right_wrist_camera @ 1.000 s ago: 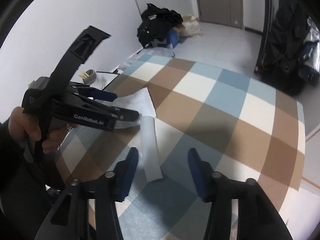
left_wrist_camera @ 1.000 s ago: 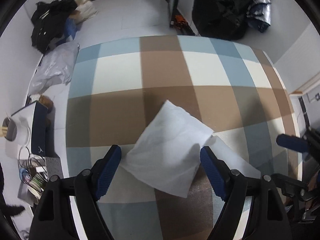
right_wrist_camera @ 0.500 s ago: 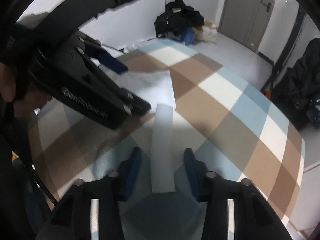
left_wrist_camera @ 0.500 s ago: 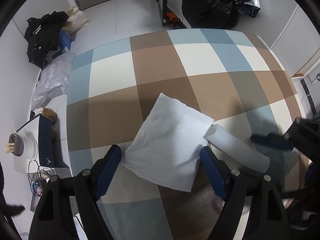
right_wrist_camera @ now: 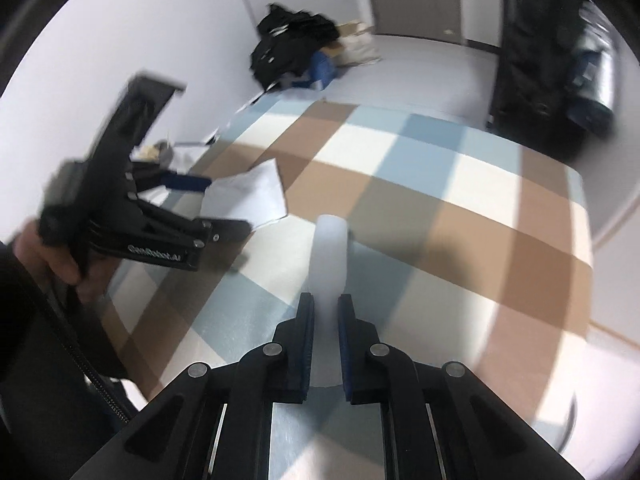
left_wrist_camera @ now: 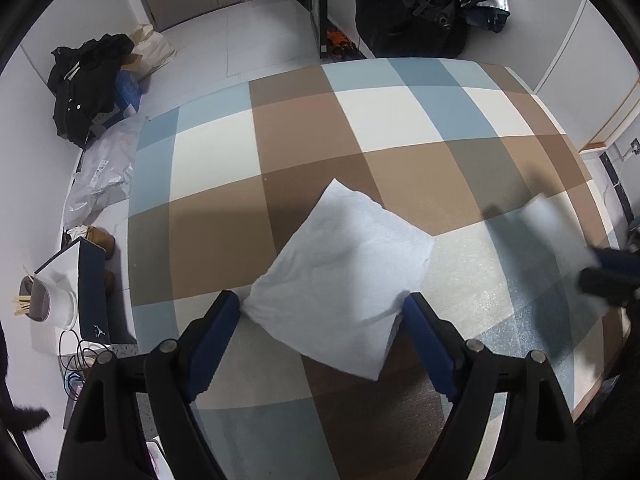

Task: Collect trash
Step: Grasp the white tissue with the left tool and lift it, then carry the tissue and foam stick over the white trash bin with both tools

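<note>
right tool (right_wrist_camera: 324, 332) pinching the white foam strip (right_wrist_camera: 329, 248) | left tool (left_wrist_camera: 322, 320) spread wide around the tissue (left_wrist_camera: 344, 284) | checkered tabletop (left_wrist_camera: 400, 128)

White lettering reading "GenRobot.AI" runs along the side of the black left gripper (right_wrist_camera: 192, 200), as seen in the right wrist view; motion blur softens the letters, though they remain legible. A small white logo mark sits low on the side of the dark blue box (left_wrist_camera: 94, 284) in the left wrist view; its form cannot be read. Faint print on the clear plastic bag (left_wrist_camera: 102, 176) is too small to decipher.
</note>
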Available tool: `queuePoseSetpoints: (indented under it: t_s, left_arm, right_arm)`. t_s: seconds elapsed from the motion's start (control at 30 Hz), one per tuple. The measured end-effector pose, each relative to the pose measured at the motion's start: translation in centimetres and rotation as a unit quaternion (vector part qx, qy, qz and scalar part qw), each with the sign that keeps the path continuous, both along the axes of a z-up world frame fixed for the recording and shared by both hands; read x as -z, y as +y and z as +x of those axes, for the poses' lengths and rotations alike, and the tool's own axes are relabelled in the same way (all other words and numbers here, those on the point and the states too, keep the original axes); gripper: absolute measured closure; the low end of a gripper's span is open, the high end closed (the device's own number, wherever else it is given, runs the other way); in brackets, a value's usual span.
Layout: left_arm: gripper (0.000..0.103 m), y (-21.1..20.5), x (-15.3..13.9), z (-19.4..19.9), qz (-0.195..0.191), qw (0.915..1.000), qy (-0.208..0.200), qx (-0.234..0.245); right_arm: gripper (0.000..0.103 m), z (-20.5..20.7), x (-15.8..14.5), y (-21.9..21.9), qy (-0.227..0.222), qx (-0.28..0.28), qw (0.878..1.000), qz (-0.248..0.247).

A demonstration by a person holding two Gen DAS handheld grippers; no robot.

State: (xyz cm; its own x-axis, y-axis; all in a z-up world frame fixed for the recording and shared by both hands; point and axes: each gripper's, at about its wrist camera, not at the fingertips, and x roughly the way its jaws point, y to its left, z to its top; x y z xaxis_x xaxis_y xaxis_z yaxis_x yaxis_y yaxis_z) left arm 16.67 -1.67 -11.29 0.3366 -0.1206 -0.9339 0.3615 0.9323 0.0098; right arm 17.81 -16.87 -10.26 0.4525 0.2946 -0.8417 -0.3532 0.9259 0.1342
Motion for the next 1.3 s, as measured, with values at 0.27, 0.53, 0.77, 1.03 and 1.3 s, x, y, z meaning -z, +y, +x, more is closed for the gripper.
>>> queuePoseSetpoints:
  t_s: [0.27, 0.53, 0.77, 1.03, 1.3]
  left_arm:
    - [0.047, -0.2, -0.3, -0.6, -0.004, 0.9999, -0.004, -0.008]
    - [0.098, -0.5, -0.6, -0.8, -0.01, 0.9995, 0.008, -0.029]
    - [0.101, -1.1, -2.5, -1.6, -0.033, 0.9975, 0.0, -0.063]
    - [0.101, -7.2, -7.1, -4.1, -0.055, 0.9965, -0.061, -0.012]
    - [0.101, -16.3, -10.4, -5.5, -0.088, 0.9886, -0.095, 0.078]
  right_arm:
    - [0.092, -2.2, -2.9, -2.2, -0.036, 0.036, 0.999, 0.02]
    - [0.092, -3.9, -5.1, -3.9, -0.067, 0.062, 0.994, 0.055]
    - [0.092, -5.3, -7.0, -6.2, -0.088, 0.082, 0.99, 0.071]
    - [0.092, -7.6, -12.0, -10.8, -0.144, 0.104, 0.981, 0.08]
    - [0.092, -11.9, -16.8, -18.8, -0.21, 0.179, 0.961, 0.036]
